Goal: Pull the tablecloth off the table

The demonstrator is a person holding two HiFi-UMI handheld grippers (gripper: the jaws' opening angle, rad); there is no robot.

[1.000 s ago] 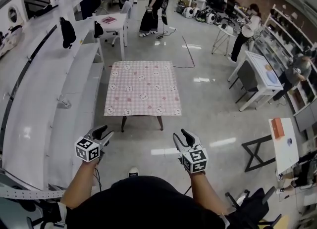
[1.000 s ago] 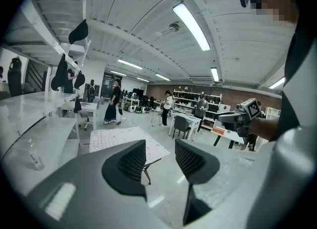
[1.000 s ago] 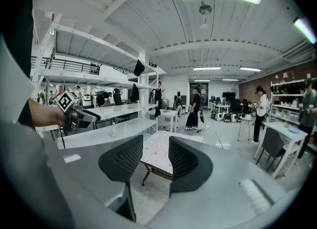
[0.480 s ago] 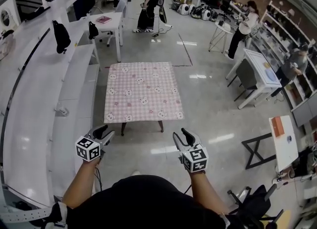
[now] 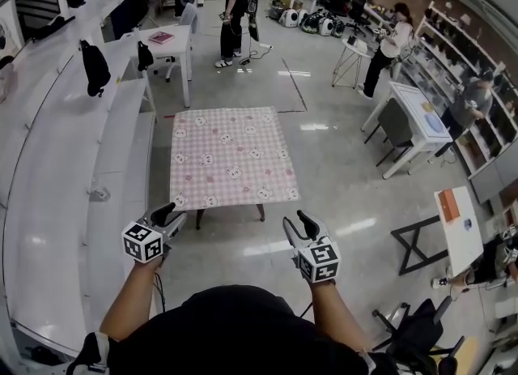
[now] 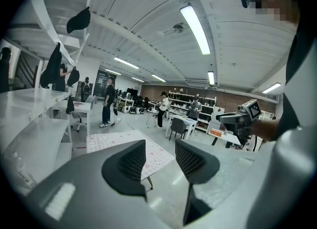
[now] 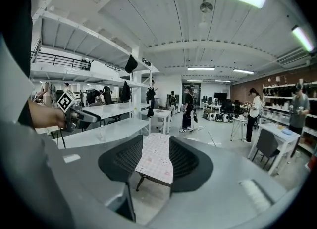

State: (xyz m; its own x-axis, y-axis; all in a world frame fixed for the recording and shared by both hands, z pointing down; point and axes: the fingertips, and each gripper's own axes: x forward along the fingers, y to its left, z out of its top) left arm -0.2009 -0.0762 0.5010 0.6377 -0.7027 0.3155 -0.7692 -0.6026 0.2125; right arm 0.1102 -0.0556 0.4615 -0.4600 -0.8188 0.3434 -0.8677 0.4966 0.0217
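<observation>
Starting with the head view, the left gripper (image 5: 170, 218) and the right gripper (image 5: 298, 226) are seen held out side by side above the grey floor (image 5: 340, 195), just short of the table. Neither touches the tablecloth (image 5: 231, 157), a pink checked cloth that is spread flat over the whole tabletop, so that the tabletop itself is hidden; two legs (image 5: 200, 219) are seen under its near edge. White benches (image 5: 73, 203) are ranged along the left, and several people (image 5: 237, 1) are seen farther back in the room. In the left gripper view, the fingers (image 6: 130, 163) are seen parted by a moderate gap, and nothing is gripped between them; the tablecloth (image 6: 109, 139) is seen beyond them on its table, and the right gripper (image 6: 242, 119) is shown at the right, held in a hand (image 6: 265, 129). In the right gripper view, the fingers (image 7: 124, 161) are likewise parted and nothing is held; the near end of the tablecloth (image 7: 157, 149) is framed in the gap, at a distance and untouched, while the left gripper (image 7: 74, 114) is seen at the left.
</observation>
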